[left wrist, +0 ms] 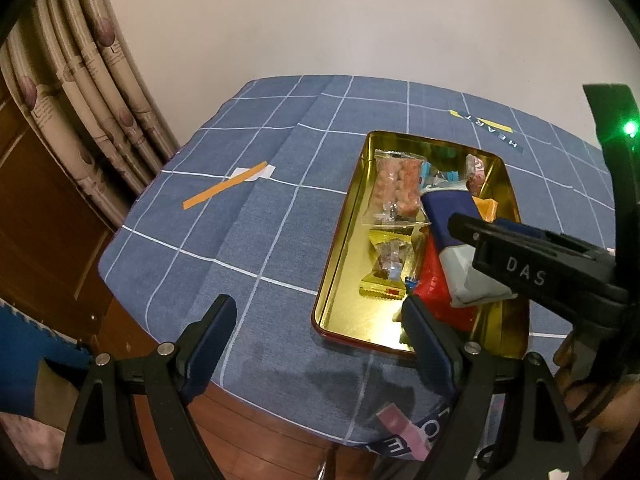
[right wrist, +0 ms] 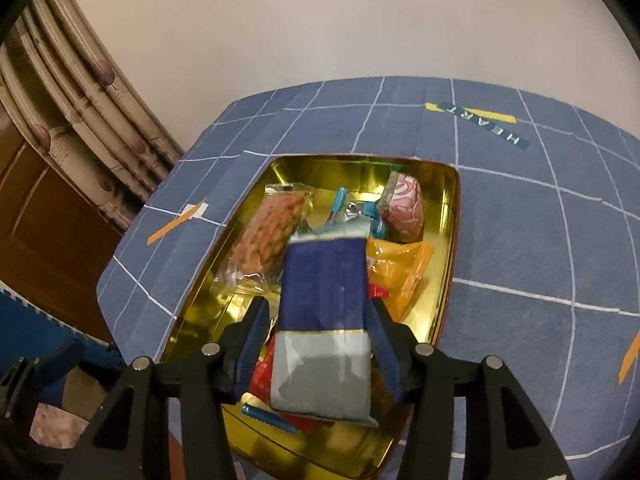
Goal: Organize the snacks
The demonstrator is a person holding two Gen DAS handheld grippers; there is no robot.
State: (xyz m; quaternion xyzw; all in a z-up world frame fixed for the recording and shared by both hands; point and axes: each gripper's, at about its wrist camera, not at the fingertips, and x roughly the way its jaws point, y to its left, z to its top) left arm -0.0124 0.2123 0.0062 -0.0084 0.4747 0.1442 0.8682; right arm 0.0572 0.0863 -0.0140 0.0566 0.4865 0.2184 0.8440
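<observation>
Your right gripper has its fingers at either side of a blue-and-grey snack packet over the gold tin; whether they press it you cannot tell. Your left gripper stands apart and empty at the tin's near edge. Beyond lie a peanut bag and a pink-wrapped sweet.

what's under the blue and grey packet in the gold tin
Under the blue and grey packet, part of a red wrapper, a blue serrated wrapper end and an orange bag show in the gold tin. Anything directly beneath is covered.

Table in blue checked cloth — on it, gold tin.
</observation>
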